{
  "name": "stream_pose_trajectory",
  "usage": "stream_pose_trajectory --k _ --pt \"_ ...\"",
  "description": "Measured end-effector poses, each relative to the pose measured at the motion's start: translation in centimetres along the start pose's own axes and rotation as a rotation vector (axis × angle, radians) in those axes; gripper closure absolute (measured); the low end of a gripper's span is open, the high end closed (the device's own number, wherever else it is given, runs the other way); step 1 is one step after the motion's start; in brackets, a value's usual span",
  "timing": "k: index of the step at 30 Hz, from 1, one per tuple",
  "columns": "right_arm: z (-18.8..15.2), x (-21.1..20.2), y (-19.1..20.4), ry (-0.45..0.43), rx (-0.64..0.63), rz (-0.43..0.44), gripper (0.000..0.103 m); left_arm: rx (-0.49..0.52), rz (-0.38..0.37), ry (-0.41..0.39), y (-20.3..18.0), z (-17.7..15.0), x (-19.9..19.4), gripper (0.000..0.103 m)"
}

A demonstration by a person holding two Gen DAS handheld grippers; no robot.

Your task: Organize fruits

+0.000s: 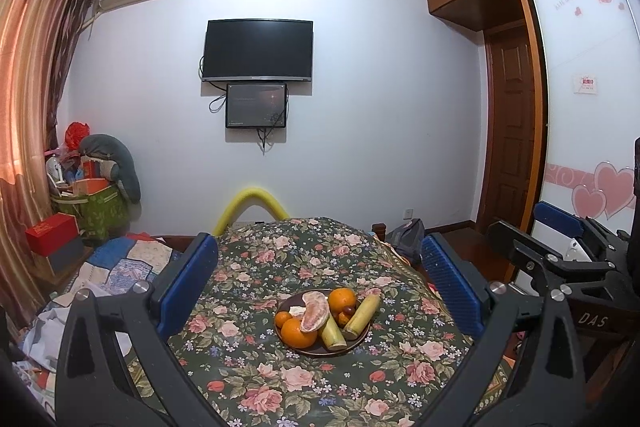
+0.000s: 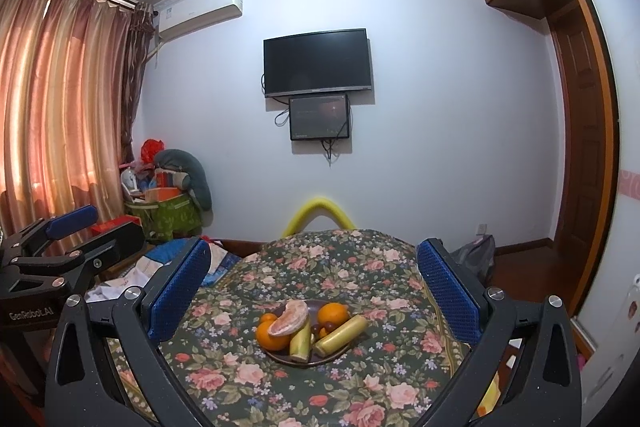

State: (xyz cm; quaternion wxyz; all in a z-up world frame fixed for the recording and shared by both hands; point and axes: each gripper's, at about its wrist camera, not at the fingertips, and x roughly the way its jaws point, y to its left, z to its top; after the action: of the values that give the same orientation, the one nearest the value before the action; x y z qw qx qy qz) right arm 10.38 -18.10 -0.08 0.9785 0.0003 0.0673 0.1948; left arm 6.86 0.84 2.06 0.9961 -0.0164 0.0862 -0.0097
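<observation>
A dark plate (image 1: 362, 341) (image 2: 276, 357) sits on a floral cloth and holds fruit: two oranges (image 1: 298, 333) (image 2: 332, 314), a pink pomelo wedge (image 1: 316, 313) (image 2: 290, 319), two yellow-green cane pieces (image 1: 362, 315) (image 2: 340, 337), a small orange fruit (image 1: 282, 319) and dark red fruits (image 1: 349, 309). My left gripper (image 1: 318, 267) is open and empty, above and short of the plate. My right gripper (image 2: 312, 267) is open and empty, likewise held back from the plate. Each gripper shows at the edge of the other's view, the right one (image 1: 560, 227) and the left one (image 2: 72, 227).
The floral cloth (image 1: 320, 387) covers a raised surface with edges falling off left and right. Bedding and papers (image 1: 112, 267) lie to the left. A box pile (image 1: 92, 195) stands in the corner. A wardrobe (image 1: 580, 107) and door are right. A yellow foam tube (image 1: 256, 195) rises behind.
</observation>
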Motion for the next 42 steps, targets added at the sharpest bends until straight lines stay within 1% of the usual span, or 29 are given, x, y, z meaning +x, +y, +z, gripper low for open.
stream_pose_trajectory --k 32,42 --pt "0.59 -0.25 -0.06 -0.006 0.005 0.002 0.000 -0.010 -0.035 0.014 0.04 0.17 0.22 0.000" --pt "0.61 -0.31 -0.07 -0.007 0.005 0.002 0.000 -0.013 -0.029 0.013 0.22 0.07 0.30 0.000"
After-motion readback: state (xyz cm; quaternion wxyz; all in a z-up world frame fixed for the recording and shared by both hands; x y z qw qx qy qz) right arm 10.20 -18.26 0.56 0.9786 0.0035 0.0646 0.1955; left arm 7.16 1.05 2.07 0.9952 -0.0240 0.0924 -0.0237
